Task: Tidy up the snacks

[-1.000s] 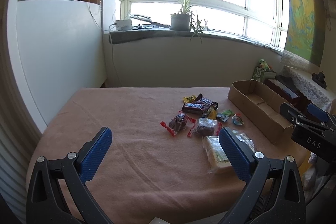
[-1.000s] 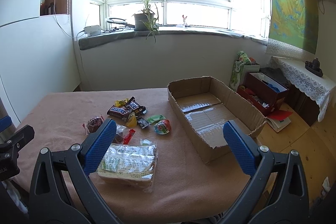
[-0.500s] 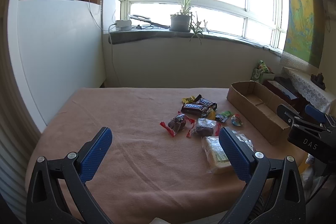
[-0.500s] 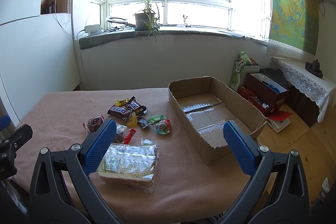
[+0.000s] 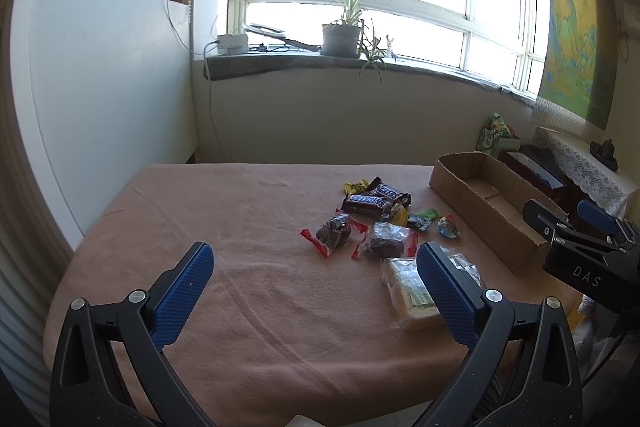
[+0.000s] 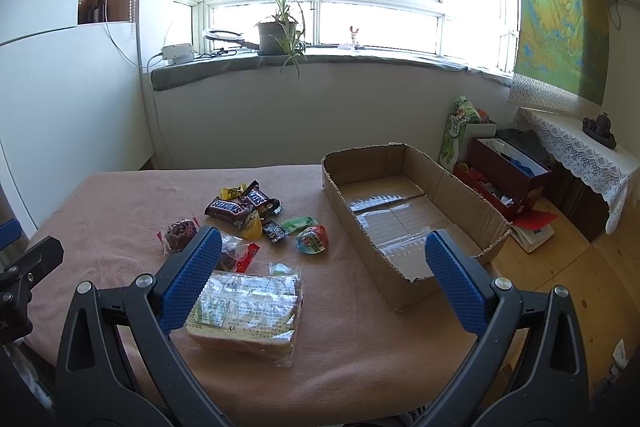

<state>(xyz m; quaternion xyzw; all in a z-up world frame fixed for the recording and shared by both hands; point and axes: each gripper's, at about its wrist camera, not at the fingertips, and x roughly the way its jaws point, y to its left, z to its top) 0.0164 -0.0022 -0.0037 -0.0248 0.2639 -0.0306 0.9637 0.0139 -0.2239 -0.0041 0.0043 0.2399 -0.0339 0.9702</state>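
Snacks and cardboard box (image 6: 416,215) on pink tabletop (image 5: 248,227).
Left claw (image 5: 316,277) spread wide, pinching nothing. Right claw (image 6: 322,277) spread wide, pinching nothing; wrapped sandwich (image 6: 248,311) just beside left finger, Snickers bars (image 6: 240,205) and candies beyond, box ahead to right.

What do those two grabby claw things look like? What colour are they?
Each gripper is a black plastic frame with triangle-shaped cut-outs and shiny silver screws. The left gripper and the right gripper both have two fingers tipped with bumpy blue pads. Seen from the left camera, the right gripper's black body has white letters "DAS" printed on it. No sleeves or hands show.
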